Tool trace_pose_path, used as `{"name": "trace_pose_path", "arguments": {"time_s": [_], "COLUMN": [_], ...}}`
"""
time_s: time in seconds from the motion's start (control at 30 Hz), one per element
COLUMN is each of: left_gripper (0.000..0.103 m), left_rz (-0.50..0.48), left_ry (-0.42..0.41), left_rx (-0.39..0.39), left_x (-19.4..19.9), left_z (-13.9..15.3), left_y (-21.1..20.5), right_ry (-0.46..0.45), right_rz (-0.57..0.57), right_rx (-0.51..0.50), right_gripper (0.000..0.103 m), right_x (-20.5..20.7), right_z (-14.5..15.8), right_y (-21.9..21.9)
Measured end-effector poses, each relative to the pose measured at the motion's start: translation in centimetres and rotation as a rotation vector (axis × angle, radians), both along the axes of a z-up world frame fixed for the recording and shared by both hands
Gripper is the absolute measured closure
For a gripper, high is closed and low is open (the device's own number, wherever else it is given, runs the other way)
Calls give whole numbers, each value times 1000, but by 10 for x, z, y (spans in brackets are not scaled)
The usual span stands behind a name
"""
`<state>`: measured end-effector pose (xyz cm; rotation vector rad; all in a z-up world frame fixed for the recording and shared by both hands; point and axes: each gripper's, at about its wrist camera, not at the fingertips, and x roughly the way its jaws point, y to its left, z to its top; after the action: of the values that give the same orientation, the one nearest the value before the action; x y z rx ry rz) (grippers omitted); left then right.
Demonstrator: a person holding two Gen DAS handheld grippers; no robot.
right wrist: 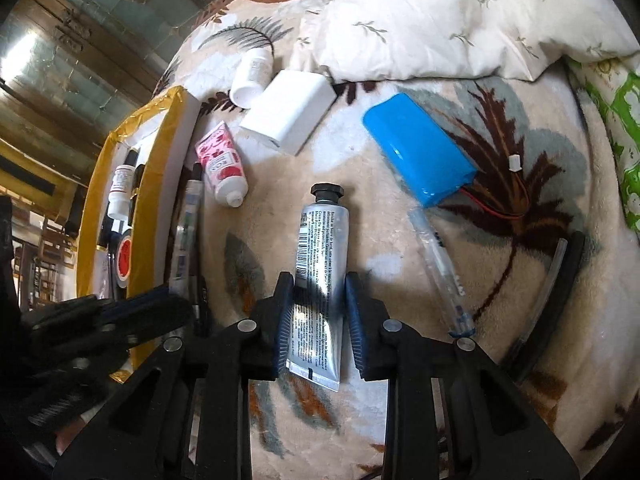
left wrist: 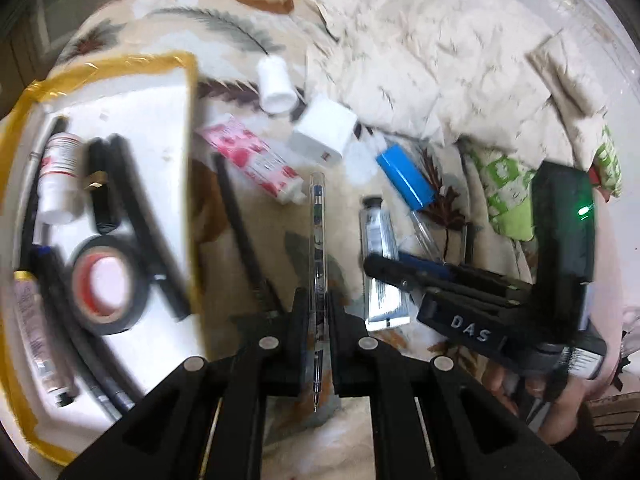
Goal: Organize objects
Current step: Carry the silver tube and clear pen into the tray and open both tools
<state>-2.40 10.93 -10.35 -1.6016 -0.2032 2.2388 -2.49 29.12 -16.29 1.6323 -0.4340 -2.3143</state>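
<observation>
My left gripper [left wrist: 318, 312] is shut on a clear pen [left wrist: 318, 240], held over the blanket beside the white box with yellow tape [left wrist: 176, 92]. The box holds a black tape roll [left wrist: 106, 284], a white bottle [left wrist: 58, 172] and several tubes and pens. My right gripper [right wrist: 318, 312] straddles a silver tube [right wrist: 320, 280] lying on the blanket; its pads [right wrist: 354, 320] stand at the tube's sides, open. The right gripper also shows in the left wrist view [left wrist: 384, 272], over the silver tube [left wrist: 380, 240].
On the blanket lie a pink tube [right wrist: 222, 164], a white charger block [right wrist: 290, 110], a white bottle [right wrist: 252, 76], a blue battery pack [right wrist: 420, 156], a clear syringe [right wrist: 440, 272] and a black strip [right wrist: 556, 292]. A quilt [right wrist: 440, 12] lies behind.
</observation>
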Motion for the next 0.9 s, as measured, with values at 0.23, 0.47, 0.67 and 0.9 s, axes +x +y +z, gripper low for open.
{"name": "trace_pose_path", "arguments": {"time_s": [0.23, 0.47, 0.67, 0.9], "left_gripper": [96, 96, 96, 96], "left_rz": [80, 193, 237, 271], "left_ry": [34, 10, 16, -5], "left_rx": [22, 46, 56, 31], "left_x": [2, 6, 8, -5], "left_z": [16, 6, 1, -12], "left_y": [-45, -112, -134, -153], "right_ry": [20, 77, 99, 88], "right_rz": [48, 118, 165, 207], "right_rx": [-16, -37, -41, -27], "right_gripper": [79, 80, 80, 84], "right_x": [12, 14, 6, -1], "right_z": [11, 39, 51, 50], "right_y": [-23, -63, -101, -131]}}
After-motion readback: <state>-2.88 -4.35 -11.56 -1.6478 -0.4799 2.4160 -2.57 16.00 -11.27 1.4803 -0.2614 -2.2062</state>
